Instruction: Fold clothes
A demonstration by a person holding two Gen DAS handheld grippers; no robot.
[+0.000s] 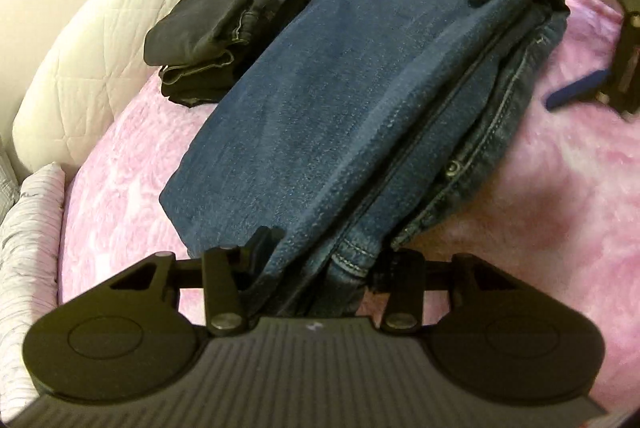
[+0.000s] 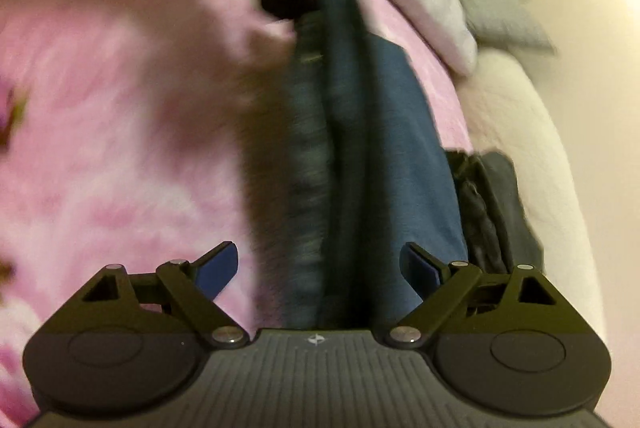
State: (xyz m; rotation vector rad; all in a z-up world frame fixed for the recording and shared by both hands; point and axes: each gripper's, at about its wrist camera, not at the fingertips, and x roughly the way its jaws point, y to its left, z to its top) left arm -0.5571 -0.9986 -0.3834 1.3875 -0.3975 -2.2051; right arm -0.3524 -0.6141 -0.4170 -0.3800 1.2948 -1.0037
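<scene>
The left gripper (image 1: 320,260) clamps the folded blue denim jeans (image 1: 320,108); the right gripper (image 2: 320,268) gapes wide astride them on the fluffy pink blanket (image 1: 540,208).

Quick tally of what can be seen here: two folded garments are counted on the bed, one pair of blue jeans (image 1: 320,108) and one pair of black trousers (image 1: 240,12) just beside it. One fuzzy pink blanket (image 1: 520,208) is spread under both. One quilted white cover (image 1: 100,40) is seen along the edge, and one striped pillow (image 1: 28,228) is tucked at the corner; from the right wrist view maybe two pillows (image 2: 436,16) can be made out, but it's too blurred to be sure. Two grippers are counted too, the left gripper (image 1: 324,256) and the right gripper (image 2: 320,268), two fingers on each
</scene>
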